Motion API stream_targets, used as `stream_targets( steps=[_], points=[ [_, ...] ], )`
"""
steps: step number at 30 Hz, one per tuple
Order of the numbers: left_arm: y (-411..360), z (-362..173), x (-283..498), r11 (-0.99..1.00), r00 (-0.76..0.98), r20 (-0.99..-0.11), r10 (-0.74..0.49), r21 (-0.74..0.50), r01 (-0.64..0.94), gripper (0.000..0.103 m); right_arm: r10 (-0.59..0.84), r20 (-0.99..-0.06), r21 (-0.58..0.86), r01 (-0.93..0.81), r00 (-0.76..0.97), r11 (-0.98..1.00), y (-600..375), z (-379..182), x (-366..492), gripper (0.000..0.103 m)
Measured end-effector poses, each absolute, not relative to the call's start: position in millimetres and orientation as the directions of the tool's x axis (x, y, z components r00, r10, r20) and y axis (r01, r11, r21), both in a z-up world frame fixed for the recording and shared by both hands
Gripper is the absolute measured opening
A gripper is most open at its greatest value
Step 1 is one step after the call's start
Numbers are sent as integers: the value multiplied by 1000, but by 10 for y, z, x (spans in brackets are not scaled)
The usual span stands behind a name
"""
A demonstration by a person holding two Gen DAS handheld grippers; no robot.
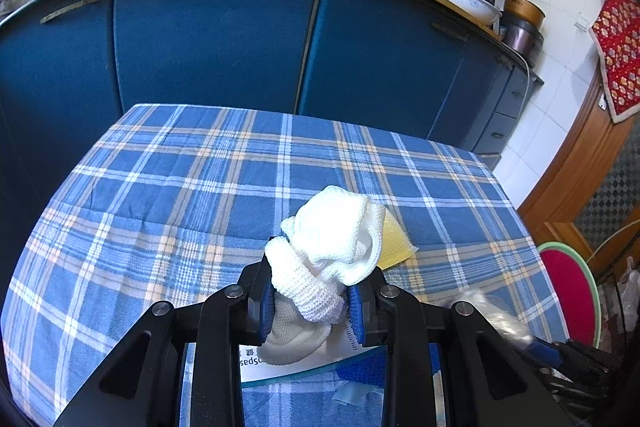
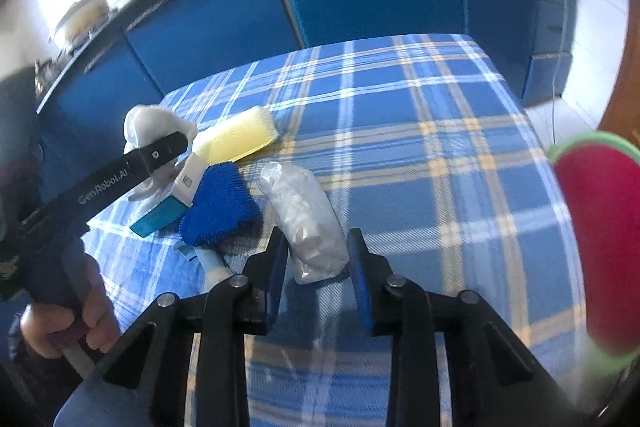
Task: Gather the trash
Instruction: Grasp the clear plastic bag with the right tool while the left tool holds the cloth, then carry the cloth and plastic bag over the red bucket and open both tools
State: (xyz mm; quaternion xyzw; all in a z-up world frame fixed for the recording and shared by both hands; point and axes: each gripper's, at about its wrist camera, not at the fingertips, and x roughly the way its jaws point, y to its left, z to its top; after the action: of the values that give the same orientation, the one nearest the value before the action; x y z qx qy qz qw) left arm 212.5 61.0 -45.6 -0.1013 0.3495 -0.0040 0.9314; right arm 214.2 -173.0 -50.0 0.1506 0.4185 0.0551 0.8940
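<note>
My left gripper (image 1: 316,291) is shut on a white knitted cloth (image 1: 336,247) that bulges up out of its jaws above the blue plaid tablecloth (image 1: 180,207). In the right wrist view the same gripper (image 2: 160,151) shows from the side with the cloth (image 2: 152,125) at its tip. A crumpled clear plastic bag (image 2: 304,219) sticks out forward from my right gripper (image 2: 318,259), whose blue pads close on the bag's near end. The left wrist view shows that bag as a blur (image 1: 492,311) at the lower right.
A yellow sponge (image 2: 236,139), a blue scrubbing cloth (image 2: 220,207) and a white and teal box (image 2: 172,203) lie together on the table. A person's hand (image 2: 68,319) holds the left gripper's handle. A red round seat with a green rim (image 2: 600,239) stands off the table's right edge. Blue cabinets (image 1: 208,47) stand behind.
</note>
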Motion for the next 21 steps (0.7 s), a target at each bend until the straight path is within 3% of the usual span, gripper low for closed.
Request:
stream_targets(
  steps=[21],
  points=[
    [224,-230,1952,984,768,-620,-160,-166,71,30,53,-653,410,293,756,864,-2691,-322,1053,31]
  ],
)
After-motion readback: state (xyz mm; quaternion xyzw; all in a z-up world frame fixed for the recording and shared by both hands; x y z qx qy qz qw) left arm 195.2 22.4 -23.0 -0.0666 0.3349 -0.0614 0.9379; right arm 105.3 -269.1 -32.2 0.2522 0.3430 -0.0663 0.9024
